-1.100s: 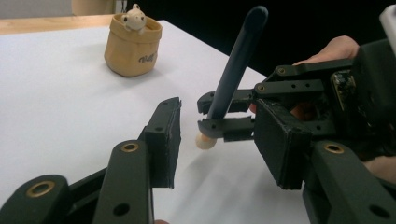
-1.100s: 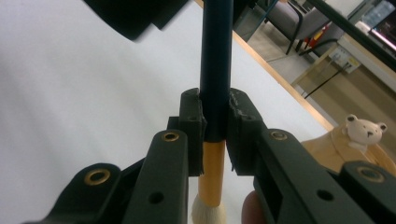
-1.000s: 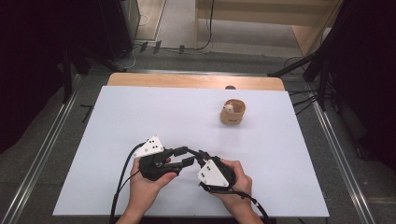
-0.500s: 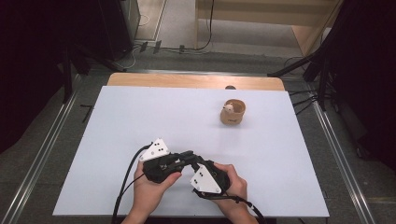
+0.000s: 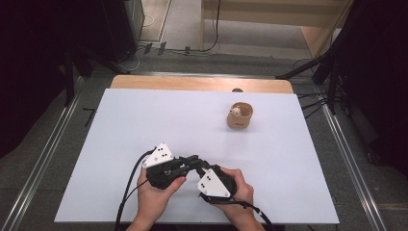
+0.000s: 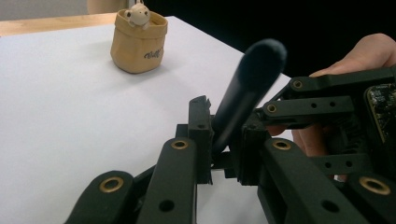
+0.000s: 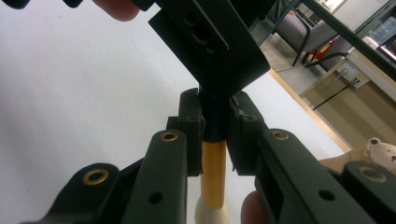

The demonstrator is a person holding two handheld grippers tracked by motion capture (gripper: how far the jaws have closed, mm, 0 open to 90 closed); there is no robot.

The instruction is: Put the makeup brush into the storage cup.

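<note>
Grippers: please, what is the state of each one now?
Left gripper: closed on the dark handle of the brush.
Right gripper: closed on the same brush, near its yellow part.

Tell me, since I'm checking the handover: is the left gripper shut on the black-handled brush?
Shut on it. In the left gripper view, the left gripper has both pads pressed on the black-handled brush, its jaws having just closed.

brush [image 7: 214, 175] bristles cut off, handle tip [image 6: 261, 58] blurred

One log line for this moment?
left tool: shut on brush | right tool: shut on brush | pouch: apart, far side
</note>
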